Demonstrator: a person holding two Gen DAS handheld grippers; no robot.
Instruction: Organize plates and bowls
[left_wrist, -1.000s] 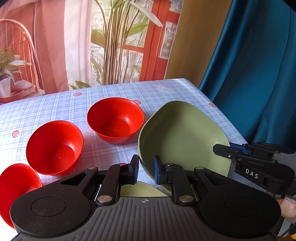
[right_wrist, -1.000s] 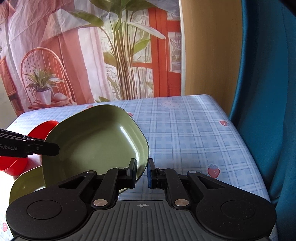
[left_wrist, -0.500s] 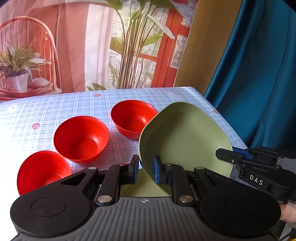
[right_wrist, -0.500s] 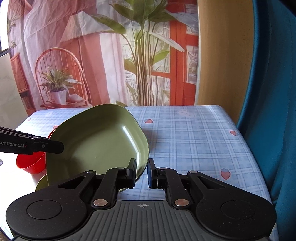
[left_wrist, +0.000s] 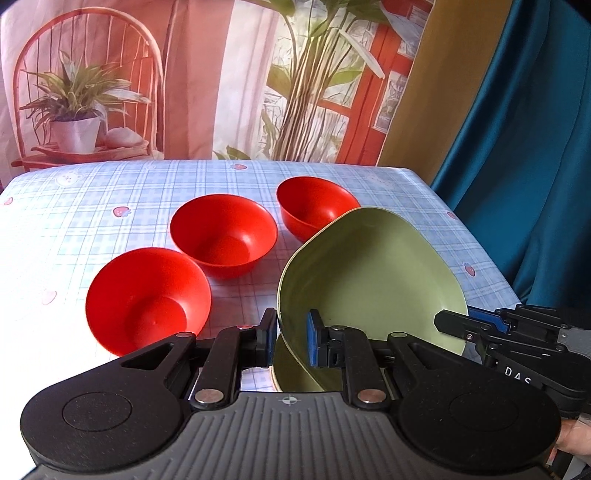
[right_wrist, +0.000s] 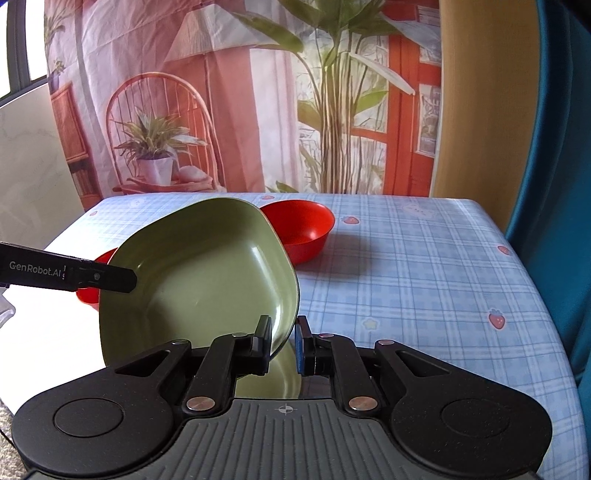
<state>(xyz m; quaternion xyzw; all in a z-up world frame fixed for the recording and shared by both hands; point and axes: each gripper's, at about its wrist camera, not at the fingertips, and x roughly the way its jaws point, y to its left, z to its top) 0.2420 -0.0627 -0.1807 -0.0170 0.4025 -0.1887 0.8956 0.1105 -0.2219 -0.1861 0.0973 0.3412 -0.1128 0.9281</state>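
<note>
A green plate (left_wrist: 369, 273) is held in the air between both grippers. My left gripper (left_wrist: 291, 341) is shut on its left rim. My right gripper (right_wrist: 282, 345) is shut on its right rim; the plate also shows in the right wrist view (right_wrist: 199, 273). A second green plate (left_wrist: 295, 373) lies below it on the table, mostly hidden; it also shows in the right wrist view (right_wrist: 271, 376). Three red bowls stand in a row left of the plate: near (left_wrist: 147, 295), middle (left_wrist: 223, 234), far (left_wrist: 314, 205).
The table has a blue checked cloth with strawberries (right_wrist: 424, 277). Its right edge runs by a teal curtain (left_wrist: 524, 147). A printed backdrop with a plant and chair hangs behind the table (left_wrist: 221, 74).
Both grippers have risen with the green plate held between them; the table and the red bowls now look lower and farther off. The second green plate stays below.
</note>
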